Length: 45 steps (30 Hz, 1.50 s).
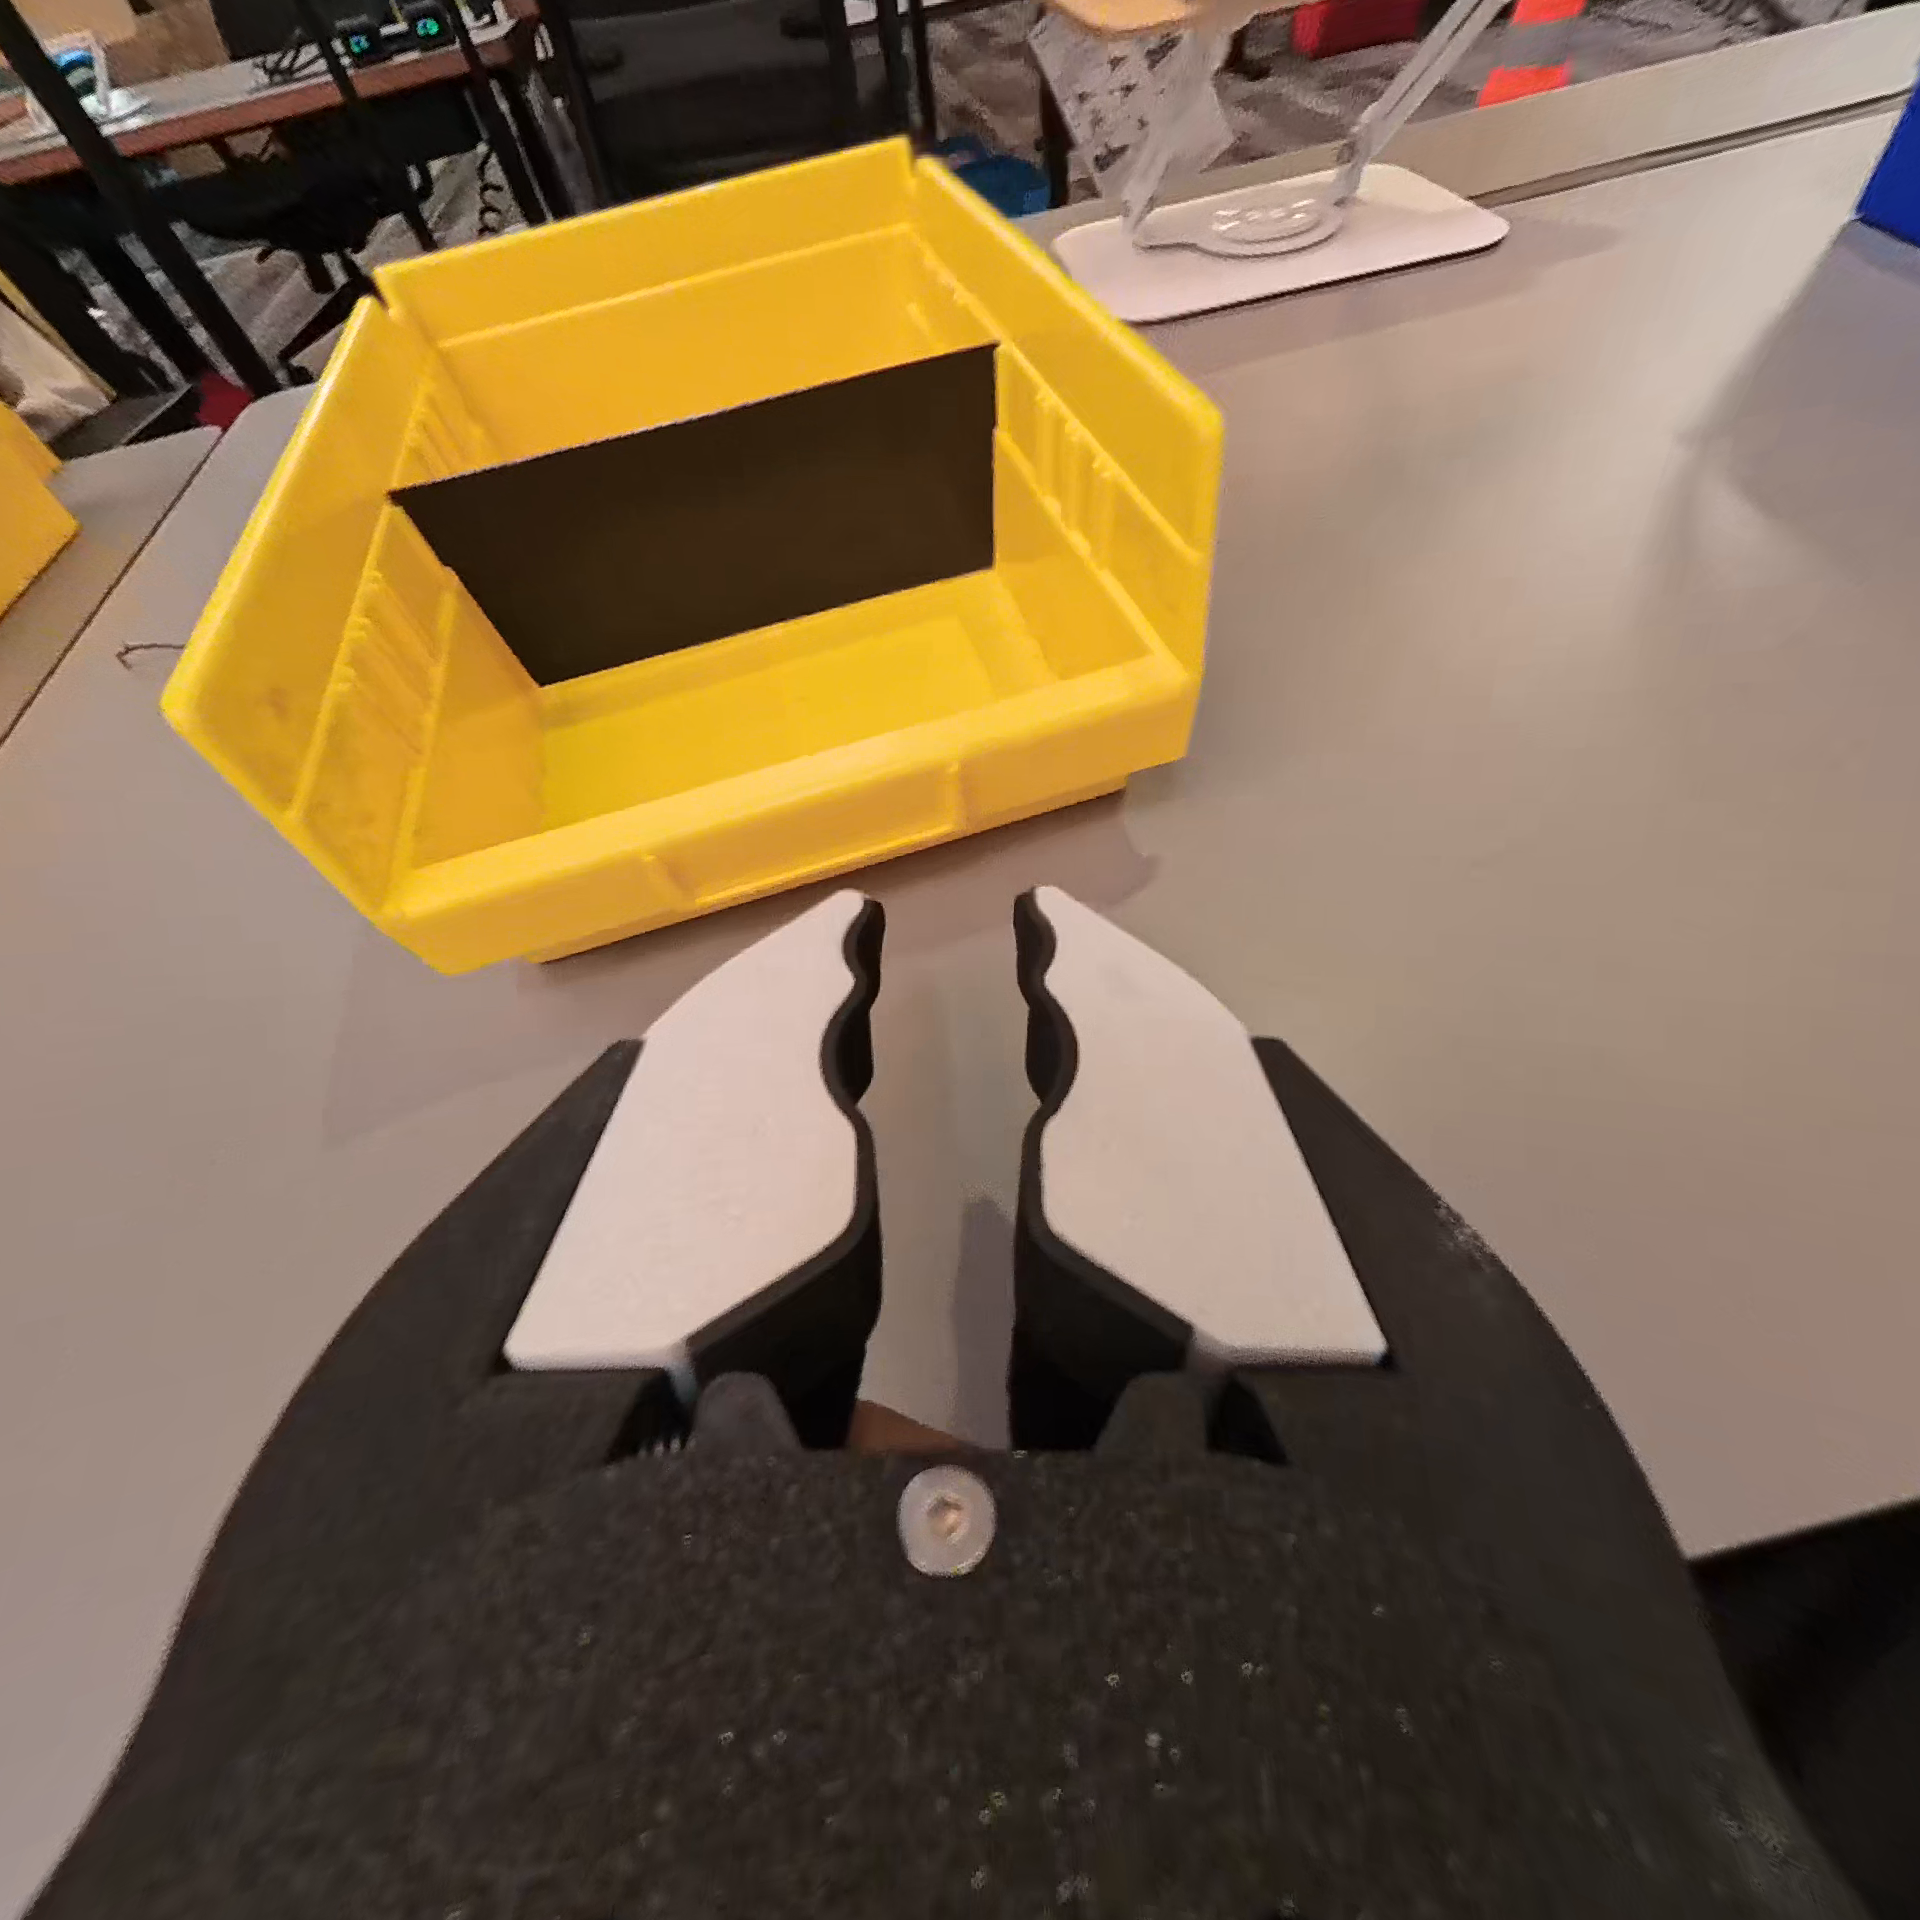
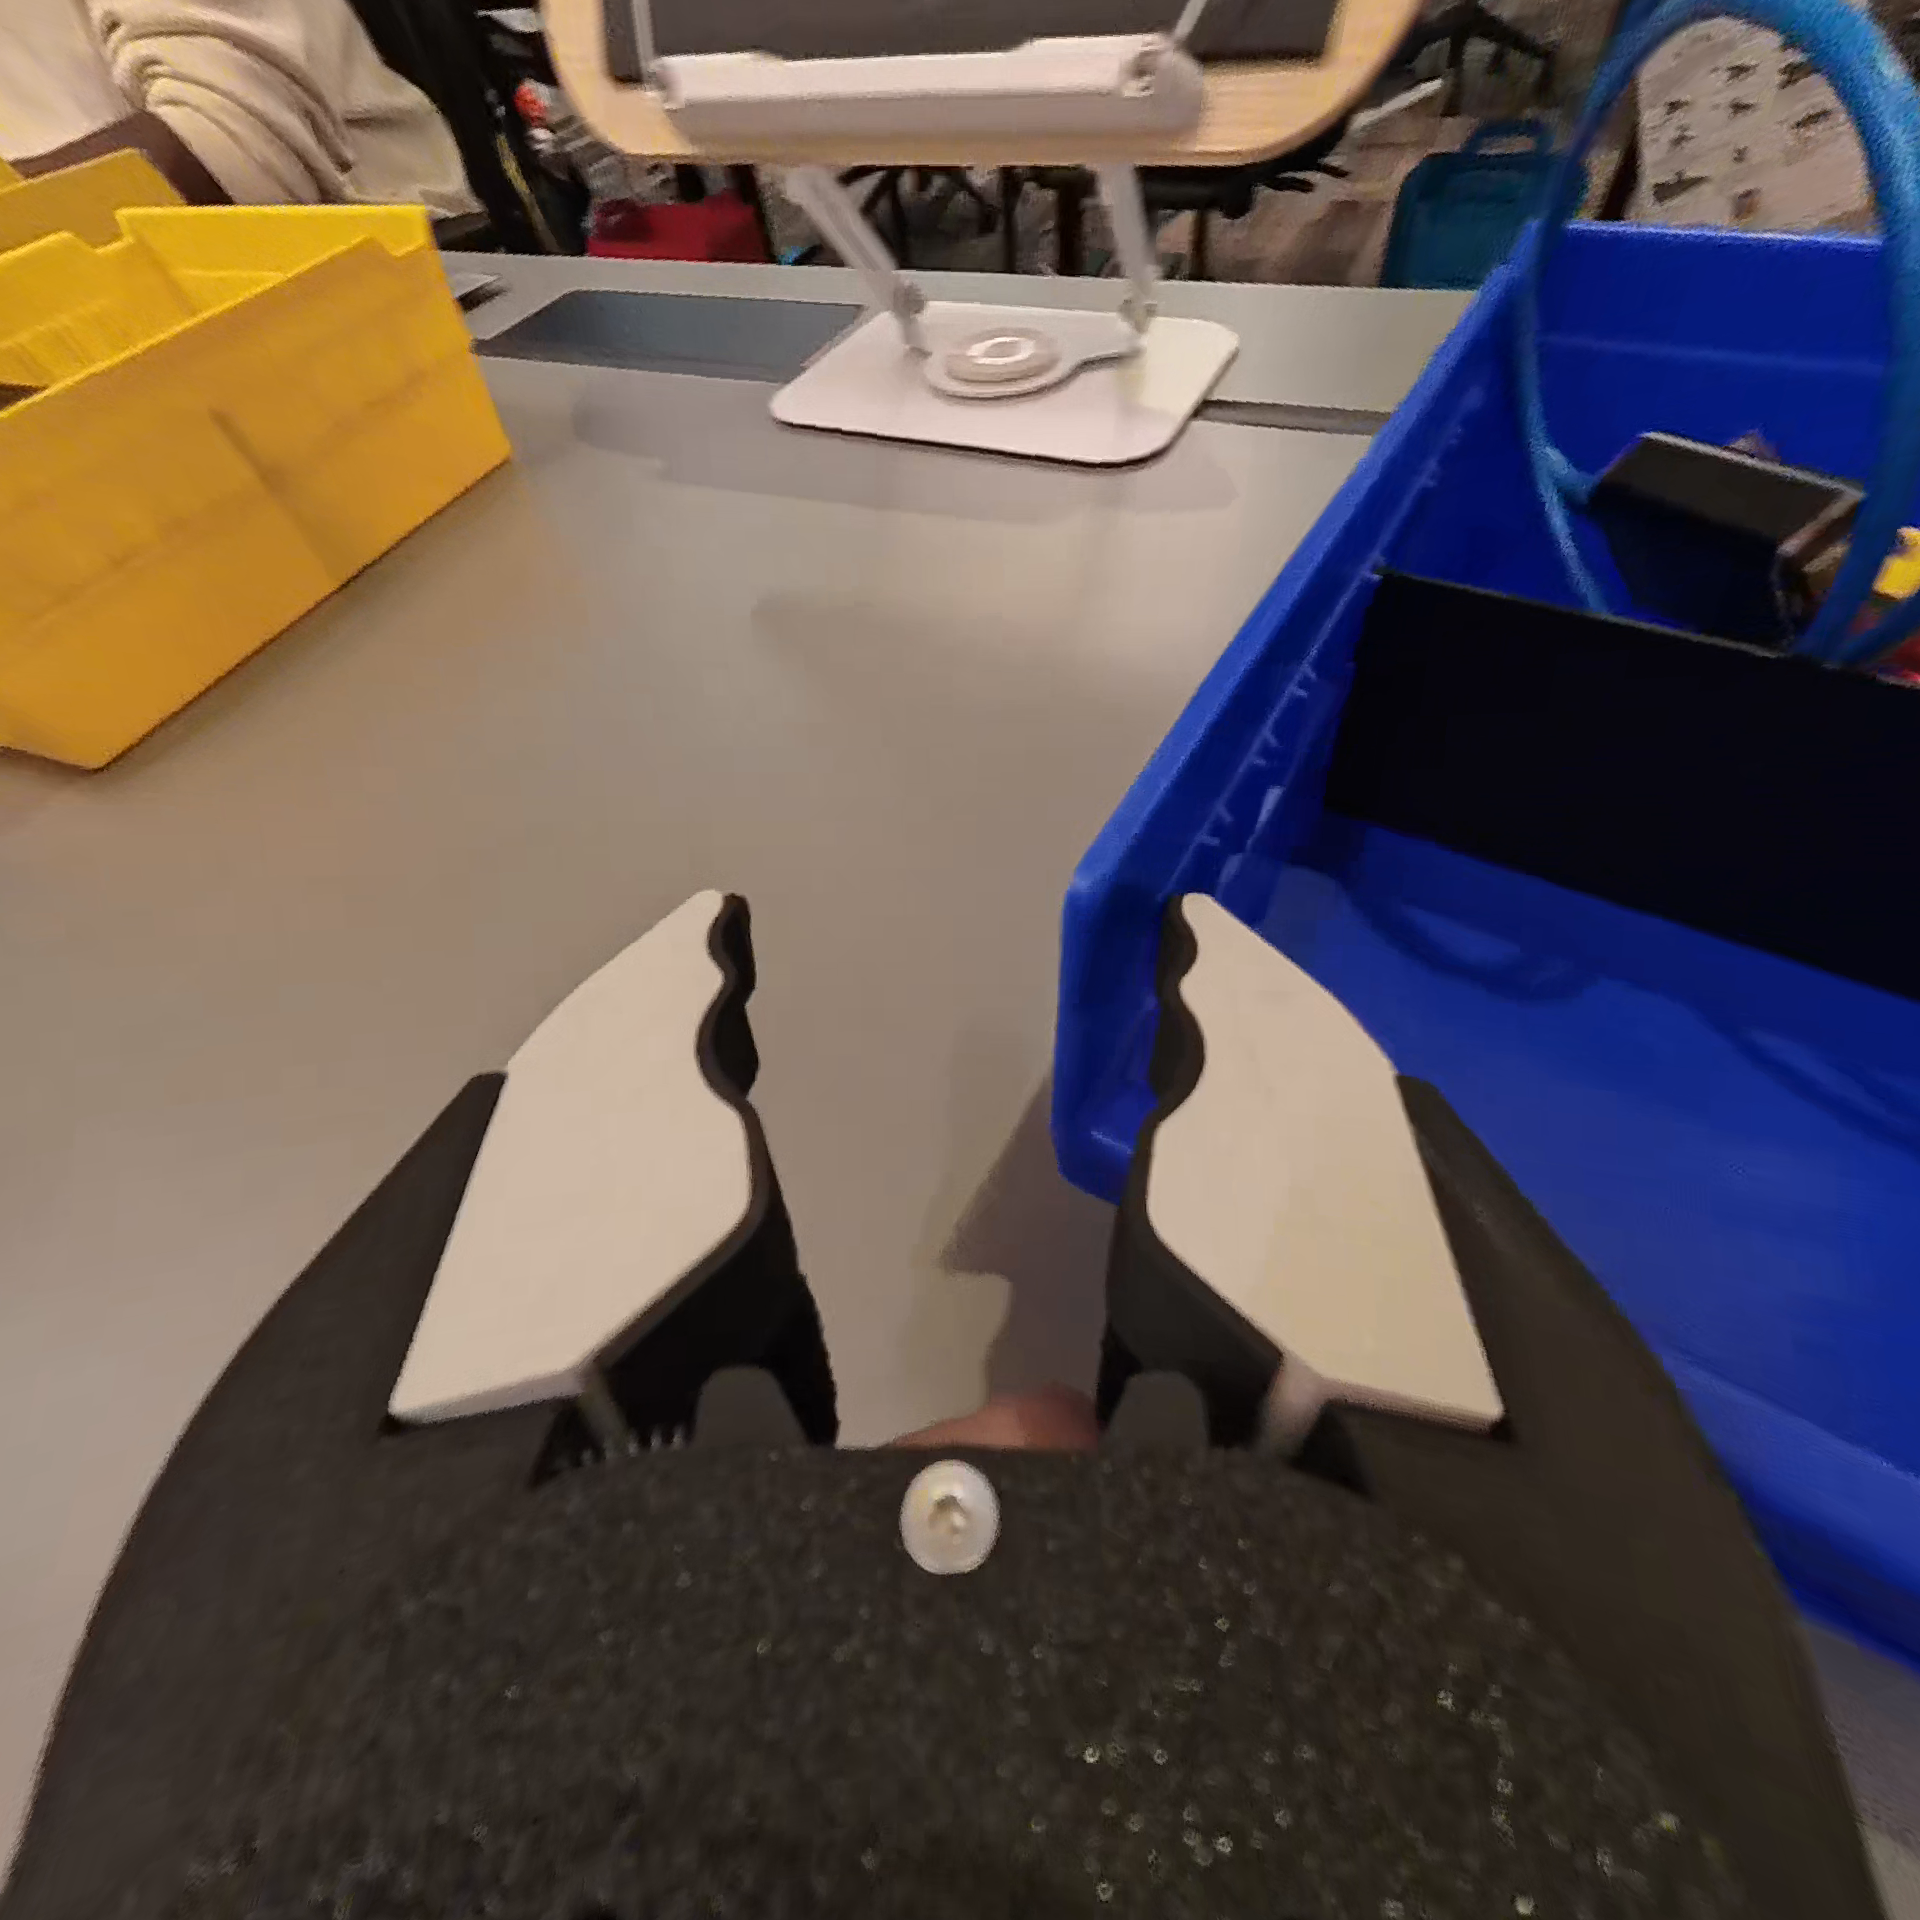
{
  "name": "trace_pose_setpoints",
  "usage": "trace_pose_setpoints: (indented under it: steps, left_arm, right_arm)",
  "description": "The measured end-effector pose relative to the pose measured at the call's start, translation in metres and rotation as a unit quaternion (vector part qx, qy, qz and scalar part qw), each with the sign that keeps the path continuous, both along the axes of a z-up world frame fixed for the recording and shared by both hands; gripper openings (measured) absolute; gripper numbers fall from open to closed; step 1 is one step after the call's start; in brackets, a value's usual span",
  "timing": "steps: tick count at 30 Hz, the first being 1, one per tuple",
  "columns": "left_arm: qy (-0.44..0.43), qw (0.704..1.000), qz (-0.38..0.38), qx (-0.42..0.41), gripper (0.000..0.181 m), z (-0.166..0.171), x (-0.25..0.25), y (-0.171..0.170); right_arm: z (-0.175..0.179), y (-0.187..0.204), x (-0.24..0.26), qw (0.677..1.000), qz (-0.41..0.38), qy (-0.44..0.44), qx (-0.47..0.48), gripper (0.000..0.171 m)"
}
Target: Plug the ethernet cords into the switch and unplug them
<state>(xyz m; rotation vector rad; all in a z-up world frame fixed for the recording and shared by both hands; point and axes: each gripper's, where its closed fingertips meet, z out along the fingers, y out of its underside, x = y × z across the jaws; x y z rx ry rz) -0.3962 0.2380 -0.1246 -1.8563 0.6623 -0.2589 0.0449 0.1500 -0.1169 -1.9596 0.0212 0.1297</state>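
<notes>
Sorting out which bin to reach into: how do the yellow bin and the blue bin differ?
The yellow bin shows nothing inside but its divider; the blue bin holds a blue cable and a black box behind its divider. Both have a black divider and sit on the grey table.
</notes>
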Motion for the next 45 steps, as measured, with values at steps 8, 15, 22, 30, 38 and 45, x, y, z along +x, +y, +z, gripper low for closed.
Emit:
trace_pose_setpoints:
  steps: [8, 15, 22, 30, 38, 45]
  left_arm:
    - [-0.077, 0.990, -0.118, -0.025, 0.038, 0.017, 0.101, -0.056]
    - [-0.047, 0.964, -0.262, 0.006, 0.047, 0.039, 0.276, -0.100]
    - [-0.032, 0.958, -0.265, -0.101, 0.055, 0.009, 0.403, -0.085]
    - [0.001, 0.974, -0.190, -0.125, 0.009, -0.007, 0.415, -0.064]
    - [-0.017, 0.991, -0.121, -0.056, 0.005, 0.029, 0.311, -0.034]
    - [0.001, 0.997, -0.010, -0.073, 0.005, 0.018, 0.177, 0.020]
  right_arm:
    - [0.023, -0.019, -0.070, 0.993, 0.102, -0.038, 0.055, 0.054]
    - [0.066, -0.086, 0.046, 0.958, -0.232, -0.067, 0.153, 0.059]
    - [0.005, -0.129, 0.114, 0.929, -0.368, -0.025, 0.025, 0.055]
    - [-0.027, -0.117, 0.104, 0.938, -0.343, 0.006, -0.059, 0.005]
    - [0.004, -0.066, 0.026, 0.962, -0.272, -0.028, -0.007, 0.005]
    - [-0.011, 0.020, -0.090, 0.988, -0.141, -0.060, -0.030, 0.006]
